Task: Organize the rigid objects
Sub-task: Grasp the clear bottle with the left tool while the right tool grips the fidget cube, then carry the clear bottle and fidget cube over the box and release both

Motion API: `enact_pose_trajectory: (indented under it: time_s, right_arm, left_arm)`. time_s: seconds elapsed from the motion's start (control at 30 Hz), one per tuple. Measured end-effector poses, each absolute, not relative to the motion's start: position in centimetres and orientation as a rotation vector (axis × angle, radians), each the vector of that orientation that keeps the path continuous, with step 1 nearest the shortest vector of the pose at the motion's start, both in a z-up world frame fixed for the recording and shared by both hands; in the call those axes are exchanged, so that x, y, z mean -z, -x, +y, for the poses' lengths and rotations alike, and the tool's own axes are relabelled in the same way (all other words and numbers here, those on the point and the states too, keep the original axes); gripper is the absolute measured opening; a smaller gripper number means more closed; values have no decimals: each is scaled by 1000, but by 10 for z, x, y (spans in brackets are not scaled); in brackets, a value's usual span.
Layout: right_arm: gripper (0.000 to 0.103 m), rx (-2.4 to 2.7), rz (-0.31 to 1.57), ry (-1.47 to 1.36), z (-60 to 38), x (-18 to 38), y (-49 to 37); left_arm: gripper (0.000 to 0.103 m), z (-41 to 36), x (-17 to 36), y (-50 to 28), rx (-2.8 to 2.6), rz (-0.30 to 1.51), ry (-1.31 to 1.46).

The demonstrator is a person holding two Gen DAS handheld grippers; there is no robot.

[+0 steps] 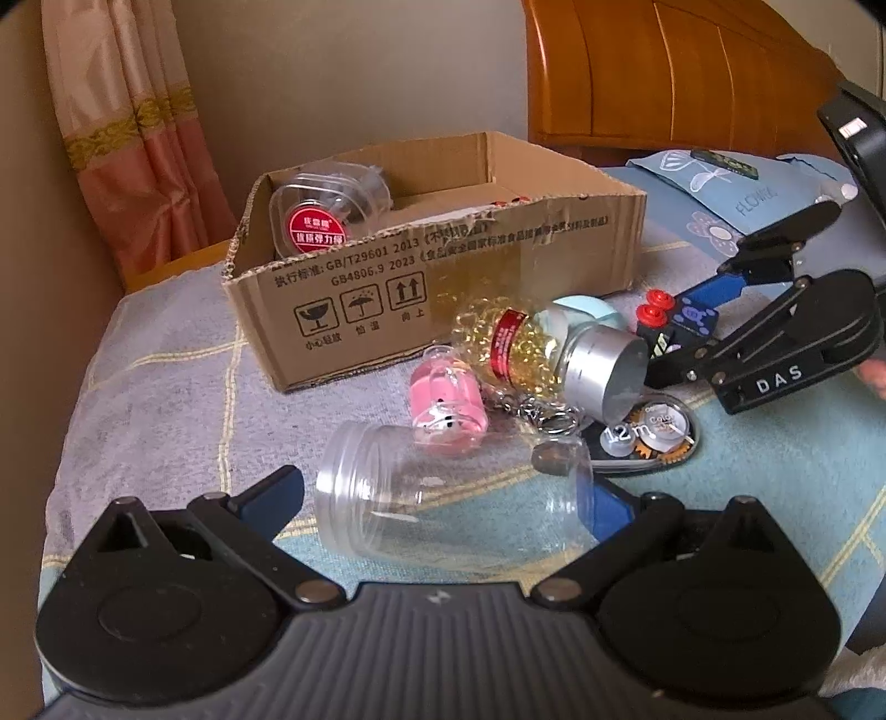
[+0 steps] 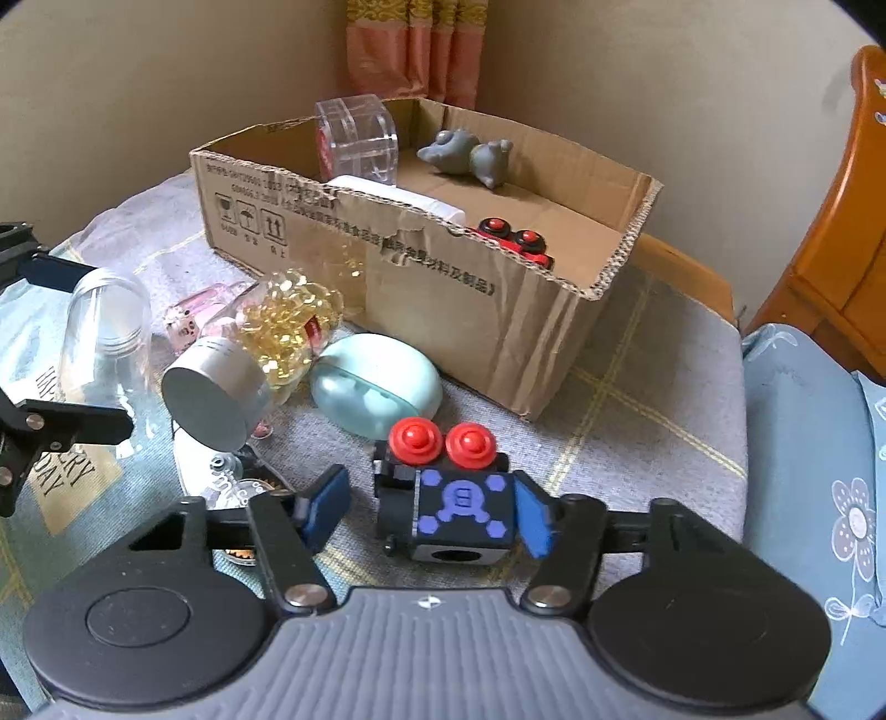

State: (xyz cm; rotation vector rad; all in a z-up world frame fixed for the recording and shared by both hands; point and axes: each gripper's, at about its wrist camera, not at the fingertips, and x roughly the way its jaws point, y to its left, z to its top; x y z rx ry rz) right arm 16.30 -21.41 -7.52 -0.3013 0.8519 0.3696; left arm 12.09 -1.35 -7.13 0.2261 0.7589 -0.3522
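Here the right claw [image 2: 432, 512] stands open around the black cube [image 2: 443, 509]; left claw [image 1: 443, 498] open astride the clear jar [image 1: 454, 498].

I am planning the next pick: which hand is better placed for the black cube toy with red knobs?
Right: the black cube toy sits between jaws of the right gripper; the left gripper straddles the clear jar.

Plain beige walls [image 2: 637, 83] meet in a corner at 12 o'clock, where a pink curtain with gold trim [image 2: 412, 50] hangs. Orange wooden headboard [image 1: 664, 72] at 2 o'clock. Grey-blue checked bedcover [image 1: 166, 376] underfoot; soft daylight.
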Motion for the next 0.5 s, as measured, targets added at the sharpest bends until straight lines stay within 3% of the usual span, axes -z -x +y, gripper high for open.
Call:
enact_pose_trajectory:
  time_s: [0.07,0.5]
  right_arm:
    - [58,-353,854,299,-216,75,-163]
    - [58,-325,866,313,-214,69,-153]
  left_arm:
    - [91,-13,70,-120,358,757,-219]
    - [91,-6,60,-125,371,788,-216]
